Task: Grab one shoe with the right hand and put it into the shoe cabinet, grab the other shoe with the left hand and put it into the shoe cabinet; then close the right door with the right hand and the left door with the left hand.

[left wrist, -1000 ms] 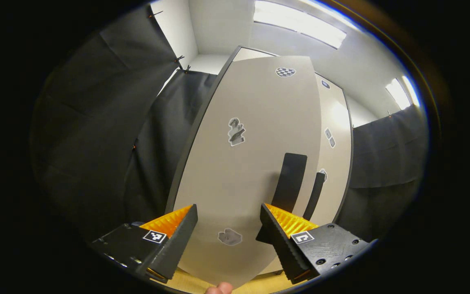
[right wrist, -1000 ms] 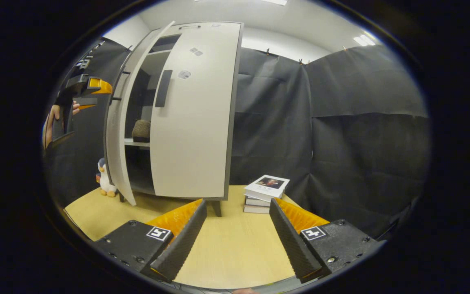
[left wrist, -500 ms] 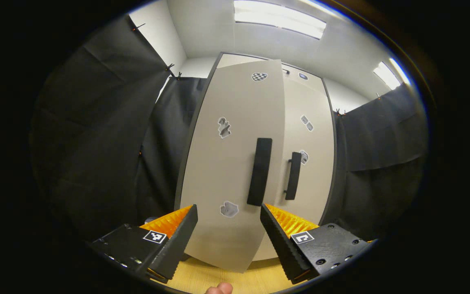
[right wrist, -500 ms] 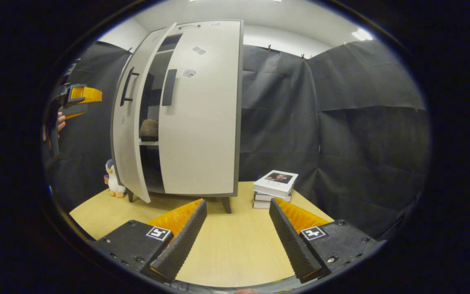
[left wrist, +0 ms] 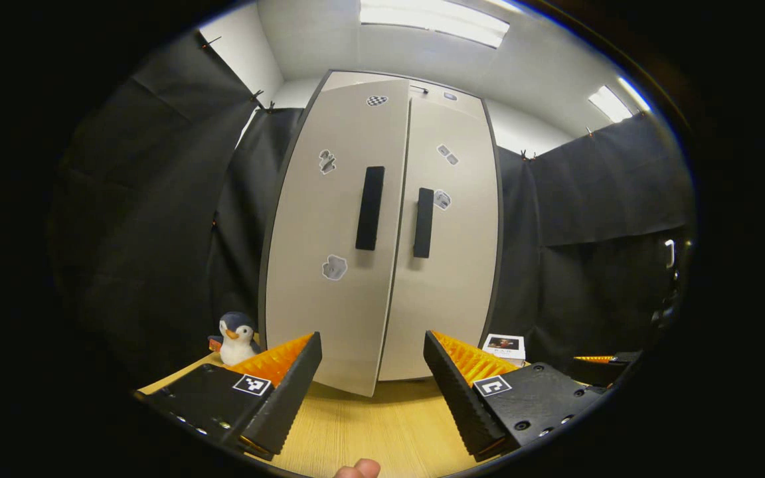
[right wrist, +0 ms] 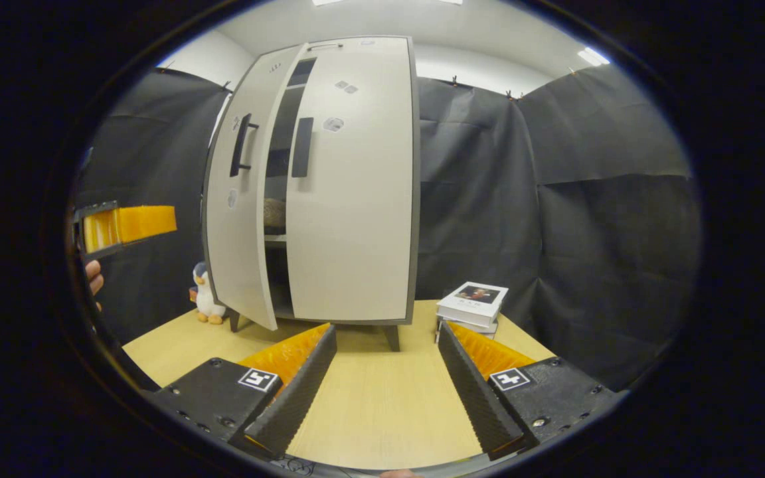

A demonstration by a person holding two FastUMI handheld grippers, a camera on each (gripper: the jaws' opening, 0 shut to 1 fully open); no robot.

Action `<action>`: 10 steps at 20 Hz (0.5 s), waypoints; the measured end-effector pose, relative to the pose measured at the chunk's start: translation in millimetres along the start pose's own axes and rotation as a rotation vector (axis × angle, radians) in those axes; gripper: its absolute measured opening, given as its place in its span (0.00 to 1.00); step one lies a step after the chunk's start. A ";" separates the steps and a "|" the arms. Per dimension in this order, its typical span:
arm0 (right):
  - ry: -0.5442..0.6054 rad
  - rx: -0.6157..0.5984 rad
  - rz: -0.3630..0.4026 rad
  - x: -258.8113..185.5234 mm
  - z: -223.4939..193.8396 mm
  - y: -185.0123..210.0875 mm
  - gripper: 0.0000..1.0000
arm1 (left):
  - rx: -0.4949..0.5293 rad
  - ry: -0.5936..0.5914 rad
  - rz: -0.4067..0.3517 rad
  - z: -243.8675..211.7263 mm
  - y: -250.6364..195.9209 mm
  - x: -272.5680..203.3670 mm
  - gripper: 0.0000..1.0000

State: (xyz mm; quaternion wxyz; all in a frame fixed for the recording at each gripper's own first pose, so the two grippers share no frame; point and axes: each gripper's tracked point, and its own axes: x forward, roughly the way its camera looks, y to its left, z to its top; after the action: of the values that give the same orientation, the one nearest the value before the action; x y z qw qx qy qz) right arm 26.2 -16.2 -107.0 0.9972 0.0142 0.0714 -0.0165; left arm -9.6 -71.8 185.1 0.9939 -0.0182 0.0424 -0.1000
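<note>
Both claws spread, left door (right wrist: pixel 240 219) slightly ajar

Both grippers' fingers (left wrist: pixel 449 372) are ridged wedges on black screwed blocks bearing square markers.

No readable text anywhere. My left tongs (left wrist: pixel 372 382) and right tongs (right wrist: pixel 386 375) carry square black-and-white marker tags, patterns only. Stickers on the cabinet doors (left wrist: pixel 382 219) too small to read. Top book (right wrist: pixel 473 302) cover print illegible.

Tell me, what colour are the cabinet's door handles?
Black handles, clearest in the left gripper view.
</note>
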 end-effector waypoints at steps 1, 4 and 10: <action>0.001 0.002 0.001 -1.6 -0.9 0.0 1.00 | 0.000 0.015 -0.009 -3.9 0.8 1.4 0.95; -0.002 0.022 -0.001 -7.3 -3.7 -1.8 1.00 | -0.031 0.057 -0.007 -9.0 5.2 7.7 0.95; -0.017 0.040 -0.013 -12.9 0.1 -8.0 1.00 | -0.019 0.055 0.009 -7.9 10.4 7.2 0.95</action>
State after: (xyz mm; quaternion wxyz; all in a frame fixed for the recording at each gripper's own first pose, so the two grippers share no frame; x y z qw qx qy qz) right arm 13.2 -23.9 -105.2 0.9972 0.0336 0.0629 -0.0244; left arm -1.2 -63.3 176.2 0.9926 -0.0246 0.0707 -0.0953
